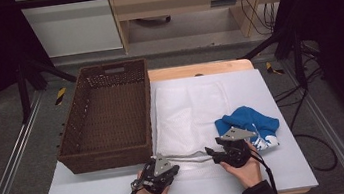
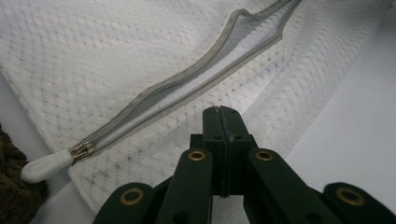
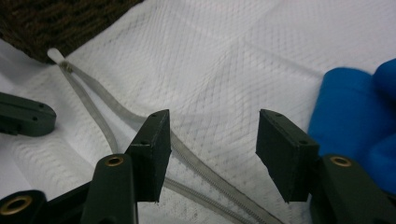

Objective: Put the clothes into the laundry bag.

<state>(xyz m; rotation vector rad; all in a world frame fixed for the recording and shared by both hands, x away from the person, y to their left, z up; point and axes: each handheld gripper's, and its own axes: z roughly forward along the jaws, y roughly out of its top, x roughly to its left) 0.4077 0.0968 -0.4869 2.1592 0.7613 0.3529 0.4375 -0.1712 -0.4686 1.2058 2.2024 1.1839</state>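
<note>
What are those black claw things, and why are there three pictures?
A person holds two grabbing tools. The high view looks down on the white table; the other two pictures come from cameras riding on each tool. On the table lie a brown basket, a white mesh bag with its zipper open, and a blue cloth. The left gripper is shut, pinching the bag's mesh near the zipper. The right gripper is open above the zipper, holding nothing.
</note>
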